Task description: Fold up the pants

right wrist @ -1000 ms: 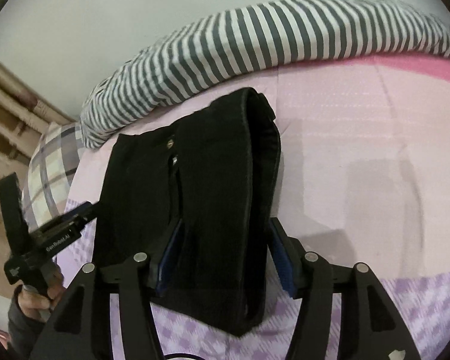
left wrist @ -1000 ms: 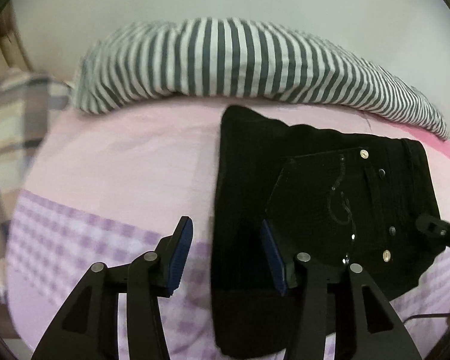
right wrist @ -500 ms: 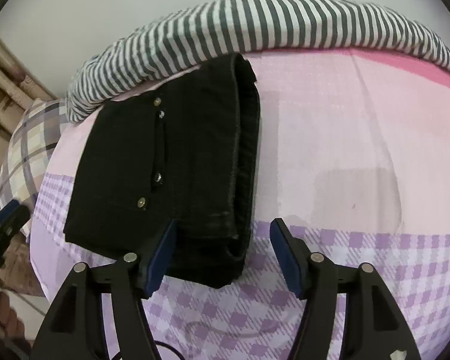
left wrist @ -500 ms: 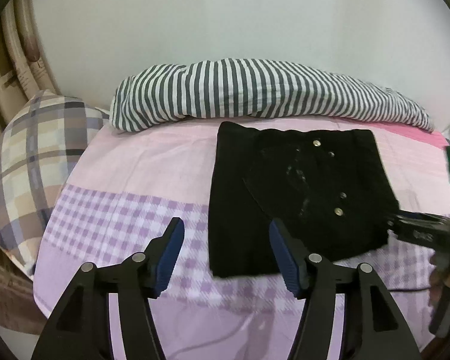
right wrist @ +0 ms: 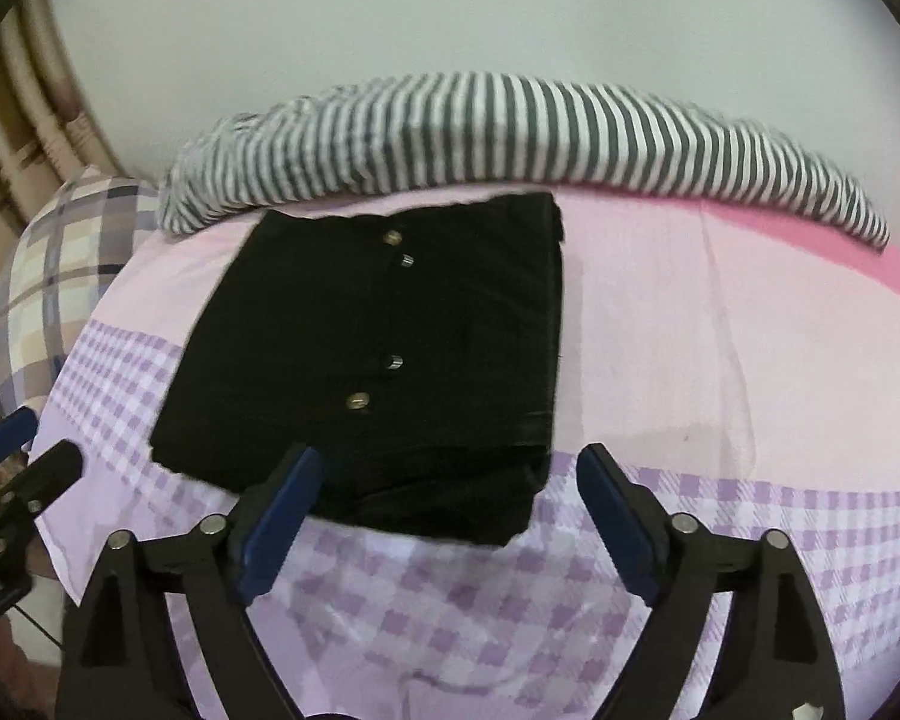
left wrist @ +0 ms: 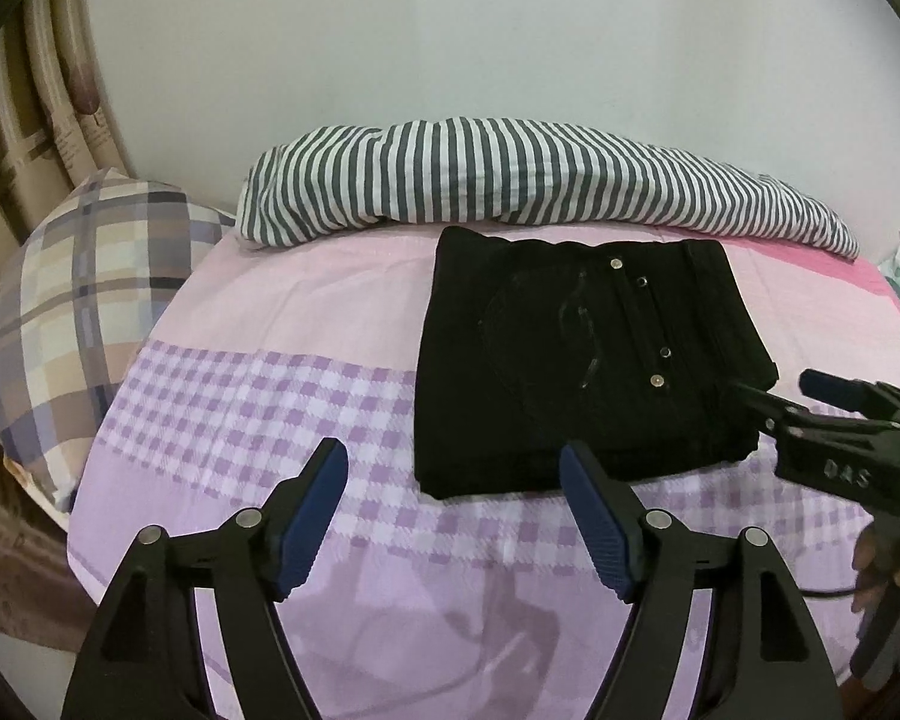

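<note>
The black pants (left wrist: 576, 360) lie folded into a compact rectangle on the pink and purple bed sheet (left wrist: 306, 324), metal buttons facing up. They also show in the right wrist view (right wrist: 378, 348). My left gripper (left wrist: 453, 468) is open and empty, held back from the pants' near edge. My right gripper (right wrist: 447, 468) is open and empty, just short of the pants' near right corner. The right gripper also shows at the right edge of the left wrist view (left wrist: 774, 399).
A striped grey and white bolster (left wrist: 510, 180) lies along the wall behind the pants. A plaid pillow (left wrist: 72, 300) sits at the bed's left edge. A white wall rises behind. The sheet's near edge (left wrist: 390, 630) drops off in front.
Both grippers have pulled back from the folded pants. The right gripper had its jaws around the pants' folded edge a second ago and now stands clear of it.
</note>
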The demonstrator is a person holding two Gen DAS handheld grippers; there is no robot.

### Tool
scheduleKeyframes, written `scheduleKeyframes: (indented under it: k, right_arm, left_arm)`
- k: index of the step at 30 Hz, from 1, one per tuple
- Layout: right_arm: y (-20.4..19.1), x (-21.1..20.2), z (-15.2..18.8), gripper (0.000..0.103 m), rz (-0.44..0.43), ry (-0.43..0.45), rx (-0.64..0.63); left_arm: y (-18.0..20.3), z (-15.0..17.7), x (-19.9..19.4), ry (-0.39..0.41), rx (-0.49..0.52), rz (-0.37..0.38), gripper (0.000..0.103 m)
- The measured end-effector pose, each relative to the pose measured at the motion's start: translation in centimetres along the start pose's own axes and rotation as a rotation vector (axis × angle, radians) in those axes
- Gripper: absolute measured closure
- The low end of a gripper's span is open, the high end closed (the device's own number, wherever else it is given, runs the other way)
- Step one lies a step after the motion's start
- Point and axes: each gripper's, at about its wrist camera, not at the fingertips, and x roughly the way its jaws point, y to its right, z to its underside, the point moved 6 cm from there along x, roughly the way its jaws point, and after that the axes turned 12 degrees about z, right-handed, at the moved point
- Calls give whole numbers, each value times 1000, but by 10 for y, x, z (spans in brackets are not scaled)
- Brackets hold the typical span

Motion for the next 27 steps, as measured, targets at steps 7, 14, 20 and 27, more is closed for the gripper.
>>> scheduleKeyframes:
  k: [7, 14, 20, 27]
  right_arm:
    - [-16, -21, 16, 1, 24, 19, -13]
    - [-26, -30, 29, 1, 29, 11, -25]
    - [-30, -35, 36, 1, 45, 9, -43]
    - [-31, -38, 39, 1, 53, 5, -49]
  left_arm:
    - [-3, 9, -5, 7, -15, -5, 29]
    - [-2, 15, -7, 15, -12, -3, 29]
    - [0, 17, -11, 26, -14, -2, 29]
    - [1, 18, -16, 48, -9, -9, 29]
